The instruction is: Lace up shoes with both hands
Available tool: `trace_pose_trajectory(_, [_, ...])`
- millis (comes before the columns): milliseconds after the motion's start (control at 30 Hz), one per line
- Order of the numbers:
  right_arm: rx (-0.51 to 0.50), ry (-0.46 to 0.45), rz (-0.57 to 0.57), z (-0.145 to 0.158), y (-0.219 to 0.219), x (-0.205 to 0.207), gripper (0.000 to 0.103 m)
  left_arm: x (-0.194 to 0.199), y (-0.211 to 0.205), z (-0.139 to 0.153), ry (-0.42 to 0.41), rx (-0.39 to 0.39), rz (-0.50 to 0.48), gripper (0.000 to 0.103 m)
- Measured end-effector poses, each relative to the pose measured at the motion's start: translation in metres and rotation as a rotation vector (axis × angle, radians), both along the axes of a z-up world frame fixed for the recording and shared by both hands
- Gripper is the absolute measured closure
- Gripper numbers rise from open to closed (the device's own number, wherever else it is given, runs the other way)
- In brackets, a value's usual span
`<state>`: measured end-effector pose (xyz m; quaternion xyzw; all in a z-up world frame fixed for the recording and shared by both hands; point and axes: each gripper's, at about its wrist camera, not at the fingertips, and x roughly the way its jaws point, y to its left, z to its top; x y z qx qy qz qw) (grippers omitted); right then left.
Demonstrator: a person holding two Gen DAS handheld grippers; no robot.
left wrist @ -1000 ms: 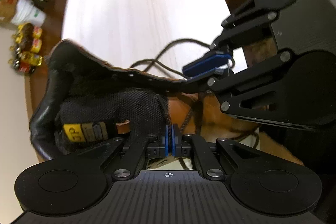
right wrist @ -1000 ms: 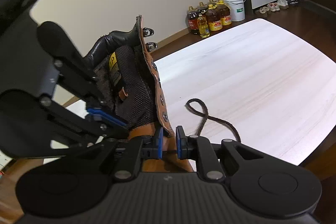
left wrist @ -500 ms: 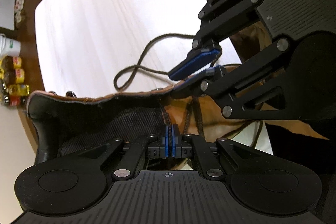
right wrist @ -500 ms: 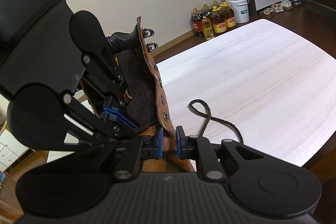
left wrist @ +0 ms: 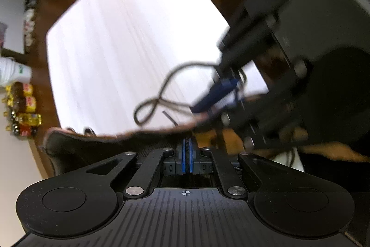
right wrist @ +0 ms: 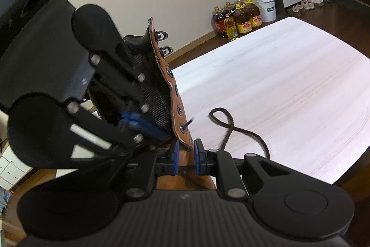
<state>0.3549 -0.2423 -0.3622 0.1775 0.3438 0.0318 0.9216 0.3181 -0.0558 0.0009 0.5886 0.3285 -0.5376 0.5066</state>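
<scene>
Both tongs work at the boot [right wrist: 171, 94] on the table [right wrist: 277, 75]: left gripper [left wrist: 187, 155] pinched closed, apparently on the lace [right wrist: 227, 125], right gripper [right wrist: 185, 156] parted astride the eyelet flap. Lace tip [right wrist: 190, 120] pokes through an eyelet; judging by that, steady the flap and draw the tip straight out.

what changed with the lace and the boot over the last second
A lace tip now pokes out through an eyelet in the boot flap; a second ago none showed there. The left tongs swung round behind the flap, staying shut. The right tongs stayed open astride the flap edge. The lace loop on the table barely moved.
</scene>
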Motion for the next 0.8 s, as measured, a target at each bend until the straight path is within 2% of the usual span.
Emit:
trace_pose_trajectory(133, [0.078,0.001,-0.035,0.003,-0.015,-0.008,0.089,-0.001,0.002,0.000,-0.017,-0.018,0.015,0.100])
trace_pose_trajectory(200, [0.169,0.006,-0.087,0.000,-0.030,-0.010,0.089,-0.003,0.003,0.000,-0.017,-0.026,0.024,0.100])
trace_pose_trajectory(300, [0.433,0.025,-0.184,-0.016,-0.058,-0.008,0.088,-0.004,0.002,0.000,-0.015,-0.033,0.035,0.100])
trace_pose_trajectory(367, [0.714,0.044,-0.254,-0.039,-0.077,-0.005,0.088,-0.005,0.004,-0.002,-0.014,-0.037,0.044,0.100])
trace_pose_trajectory(467, [0.942,0.057,-0.295,-0.061,-0.087,-0.002,0.089,-0.007,0.006,-0.004,-0.013,-0.044,0.056,0.100])
trace_pose_trajectory(533, [1.013,0.069,-0.288,-0.069,-0.088,0.001,0.090,-0.004,0.002,-0.011,-0.011,-0.049,0.066,0.100])
trace_pose_trajectory(600, [1.061,0.081,-0.286,-0.074,-0.089,0.002,0.099,-0.001,-0.001,-0.015,-0.008,-0.053,0.075,0.100])
trace_pose_trajectory(633, [1.070,0.088,-0.290,-0.075,-0.091,0.002,0.100,0.000,0.000,-0.014,-0.002,-0.059,0.089,0.098])
trace_pose_trajectory(667, [1.058,0.090,-0.295,-0.074,-0.092,0.002,0.100,0.001,0.002,-0.013,0.005,-0.067,0.108,0.095])
trace_pose_trajectory(800, [0.954,0.063,-0.341,-0.055,-0.113,-0.007,0.100,0.007,0.030,0.015,0.075,-0.122,0.219,0.093])
